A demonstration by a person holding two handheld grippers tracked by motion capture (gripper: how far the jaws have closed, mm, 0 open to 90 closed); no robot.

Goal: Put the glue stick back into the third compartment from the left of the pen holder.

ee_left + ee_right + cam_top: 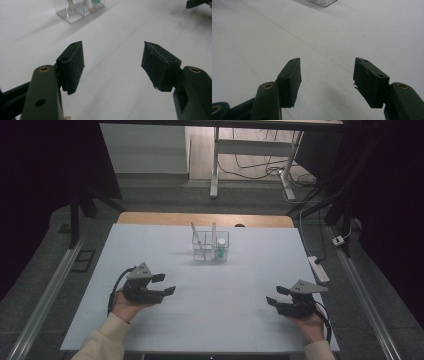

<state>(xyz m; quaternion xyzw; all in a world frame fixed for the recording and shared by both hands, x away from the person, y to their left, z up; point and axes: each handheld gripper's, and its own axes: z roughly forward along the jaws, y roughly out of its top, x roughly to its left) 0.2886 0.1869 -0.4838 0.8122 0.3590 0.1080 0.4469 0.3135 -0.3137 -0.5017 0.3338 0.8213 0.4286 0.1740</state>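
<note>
Both grippers sit low near the table's (150, 330) front edge, the left gripper (164, 284) wide open and holding nothing, the right gripper (276, 295) open and holding nothing too, while the clear holder (210, 246) with pens stands near the far edge, well apart.

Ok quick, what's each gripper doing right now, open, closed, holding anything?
Left gripper: open, nothing between its jaws, above the bare white table.
Right gripper: open, holding nothing.
</note>
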